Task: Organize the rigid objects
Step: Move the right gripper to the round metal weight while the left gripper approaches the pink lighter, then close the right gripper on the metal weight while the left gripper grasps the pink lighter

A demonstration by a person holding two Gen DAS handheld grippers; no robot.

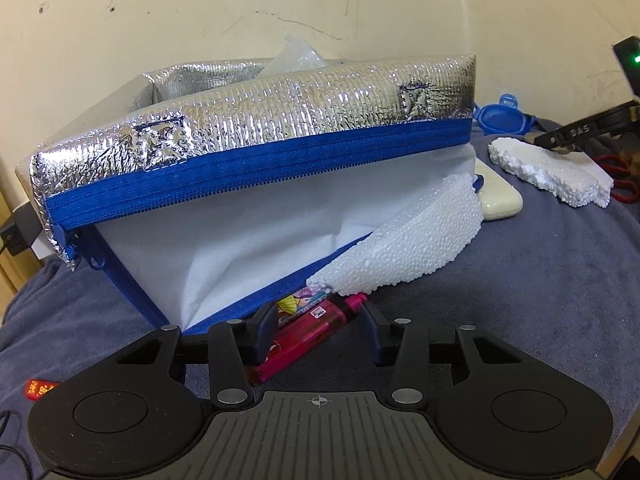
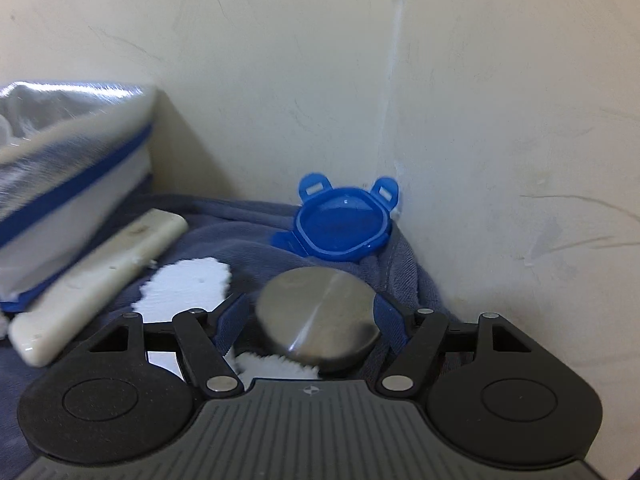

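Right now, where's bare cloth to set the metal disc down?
Free: blue cloth right of the bag's mouth, between the foam pieces, and the strip before the blue lid. Crowded: bag mouth, with the left gripper around the pink lighter. Right gripper holds the disc.

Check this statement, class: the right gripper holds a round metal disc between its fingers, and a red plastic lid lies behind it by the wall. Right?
Not quite. The plastic lid is blue, not red, as the right wrist view shows. The right gripper does hold the round metal disc.
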